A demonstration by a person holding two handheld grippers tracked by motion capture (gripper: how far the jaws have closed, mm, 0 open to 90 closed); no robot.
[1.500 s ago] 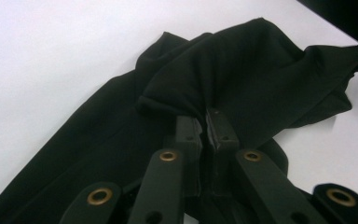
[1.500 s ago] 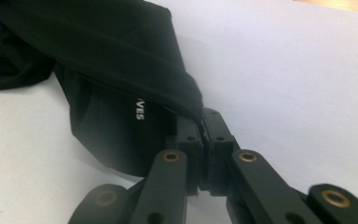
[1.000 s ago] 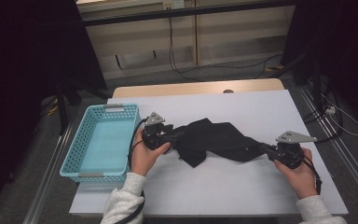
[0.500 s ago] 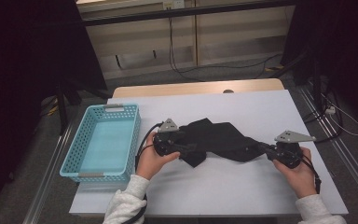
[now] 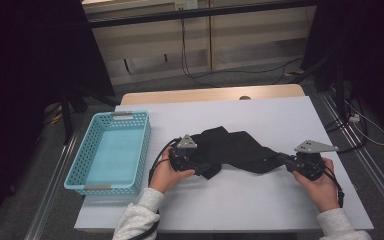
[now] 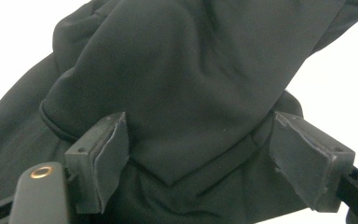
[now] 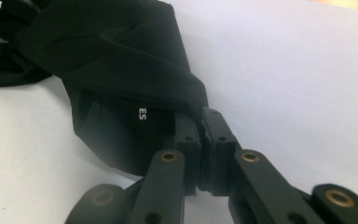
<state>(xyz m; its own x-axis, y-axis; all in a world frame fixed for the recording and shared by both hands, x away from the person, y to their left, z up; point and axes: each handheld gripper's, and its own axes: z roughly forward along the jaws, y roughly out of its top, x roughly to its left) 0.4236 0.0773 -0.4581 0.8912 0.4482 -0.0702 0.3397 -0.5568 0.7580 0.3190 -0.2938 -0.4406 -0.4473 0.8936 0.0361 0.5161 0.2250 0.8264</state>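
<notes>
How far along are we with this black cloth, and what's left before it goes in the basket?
Done: the black cloth is bunched into loose folds on the white table. In hand: the right gripper is clamped on one corner; the left gripper has just been opening, cloth between its jaws, unpinched. Left, probably: neater folding. The blue basket holds nothing.

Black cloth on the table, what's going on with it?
A person works a black garment on the white table with a gripper in each hand. The right gripper is clamped on one end of the fabric. The left gripper has just been opening its jaws; they stand apart around a fold without pressing it. A blue basket sits at the left, nothing in it.
</notes>
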